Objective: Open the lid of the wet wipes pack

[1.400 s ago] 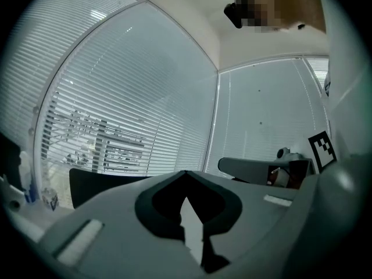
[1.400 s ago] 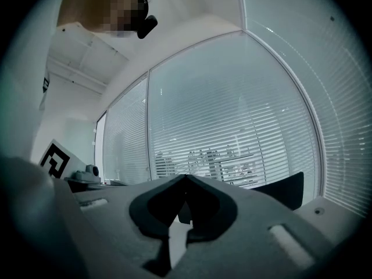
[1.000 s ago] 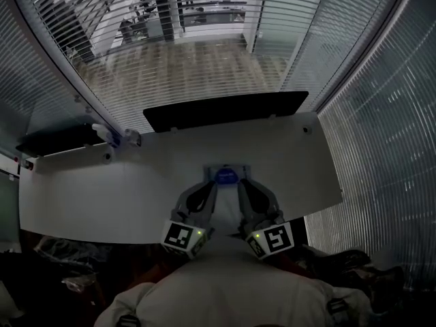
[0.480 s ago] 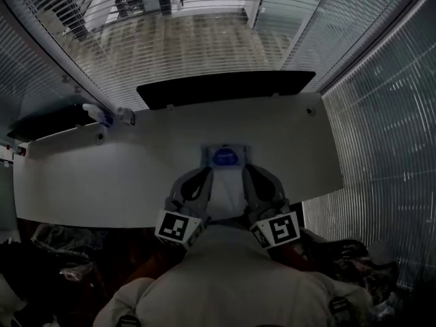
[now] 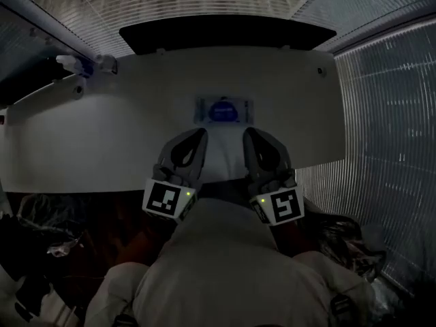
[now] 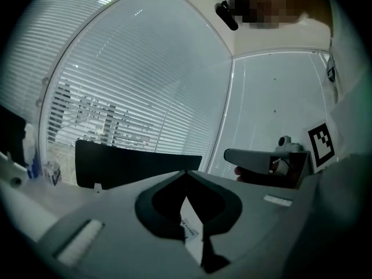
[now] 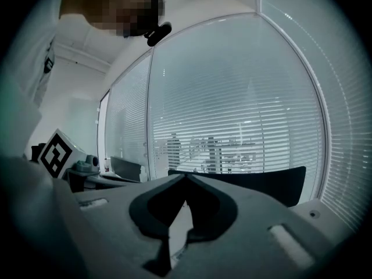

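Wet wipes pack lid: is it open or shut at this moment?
Shut, as far as the dim head view shows: the blue oval lid lies flat on top of the wet wipes pack, with no flap raised.

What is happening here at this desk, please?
A person holds a gripper in each hand over the near part of a white desk. The left gripper and the right gripper both have their fingers closed together, with nothing between them. They point at a wet wipes pack lying flat just beyond them, and neither seems to touch it. Its blue lid looks closed, so the opening is not yet begun.
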A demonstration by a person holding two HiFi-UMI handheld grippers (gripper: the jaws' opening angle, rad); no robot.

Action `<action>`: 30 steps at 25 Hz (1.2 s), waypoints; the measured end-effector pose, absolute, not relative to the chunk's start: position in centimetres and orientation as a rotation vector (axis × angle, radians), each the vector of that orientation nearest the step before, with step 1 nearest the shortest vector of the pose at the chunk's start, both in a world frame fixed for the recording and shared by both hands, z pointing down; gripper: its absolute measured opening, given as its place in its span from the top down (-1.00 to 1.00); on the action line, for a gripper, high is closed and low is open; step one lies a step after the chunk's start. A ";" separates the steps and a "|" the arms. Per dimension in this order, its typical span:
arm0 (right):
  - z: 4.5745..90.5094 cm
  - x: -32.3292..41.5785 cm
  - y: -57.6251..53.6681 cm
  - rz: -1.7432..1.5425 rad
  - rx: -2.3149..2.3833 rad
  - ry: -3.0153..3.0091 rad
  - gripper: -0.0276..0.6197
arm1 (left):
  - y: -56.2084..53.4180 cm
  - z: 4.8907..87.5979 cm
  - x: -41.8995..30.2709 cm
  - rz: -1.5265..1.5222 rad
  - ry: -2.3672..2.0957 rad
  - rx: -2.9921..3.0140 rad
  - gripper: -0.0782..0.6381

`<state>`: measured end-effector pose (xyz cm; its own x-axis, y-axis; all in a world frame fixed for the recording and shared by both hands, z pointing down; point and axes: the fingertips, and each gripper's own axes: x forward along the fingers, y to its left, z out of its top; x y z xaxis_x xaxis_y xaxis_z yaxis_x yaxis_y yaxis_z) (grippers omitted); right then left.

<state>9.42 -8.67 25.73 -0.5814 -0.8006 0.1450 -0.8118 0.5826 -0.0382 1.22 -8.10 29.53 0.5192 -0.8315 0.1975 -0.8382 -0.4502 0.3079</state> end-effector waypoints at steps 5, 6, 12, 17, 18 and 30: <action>28.5 8.8 -9.3 0.147 1.334 -2.652 0.91 | -8.7 32.6 1.0 0.066 -1.355 2.368 0.77; 29.2 8.8 -9.4 0.149 1.326 -2.639 0.91 | -8.8 33.1 1.0 0.064 -1.350 2.363 0.77; 31.7 7.5 -10.6 0.176 1.293 -2.602 0.91 | -9.8 35.9 1.2 0.078 -1.317 2.358 0.77; 34.7 7.0 -11.6 0.116 1.231 -2.557 0.91 | -10.5 38.7 1.4 0.122 -1.287 2.349 0.77; 35.3 7.0 -11.9 0.107 1.219 -2.548 0.91 | -10.6 39.4 1.4 0.131 -1.283 2.348 0.77; 43.8 5.9 -14.4 0.052 0.961 -2.433 0.91 | -12.4 48.5 2.2 0.361 -1.239 2.316 0.77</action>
<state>5.90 -14.40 43.82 -0.6139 -0.6269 0.4797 -0.6468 0.7478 0.1496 2.22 -12.42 48.50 0.5542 -0.7040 0.4440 -0.8323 -0.4714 0.2915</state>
